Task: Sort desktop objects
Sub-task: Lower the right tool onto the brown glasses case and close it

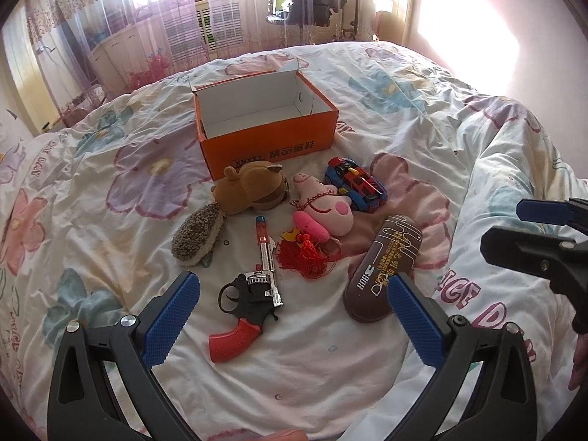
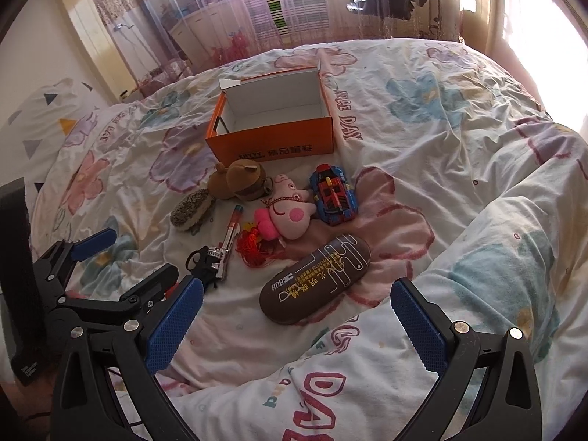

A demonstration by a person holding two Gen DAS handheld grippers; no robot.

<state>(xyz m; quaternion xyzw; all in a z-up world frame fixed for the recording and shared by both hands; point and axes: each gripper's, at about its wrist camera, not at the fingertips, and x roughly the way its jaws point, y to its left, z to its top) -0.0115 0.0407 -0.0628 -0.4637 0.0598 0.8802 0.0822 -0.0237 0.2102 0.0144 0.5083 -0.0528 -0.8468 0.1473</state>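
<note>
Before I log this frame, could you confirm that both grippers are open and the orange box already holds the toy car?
Not quite: the orange box is empty, as both wrist views show its bare white interior. The toy car lies on the bedspread in front of the box, beside the pink pig plush. The left gripper and right gripper are indeed open.

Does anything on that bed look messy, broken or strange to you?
Nothing looks broken or spilled. The orange cardboard shoebox sits open and empty, while the toys lie jumbled before it: the pink plush pig rests on a red tassel ornament, beside the red-handled toy revolver.
</note>
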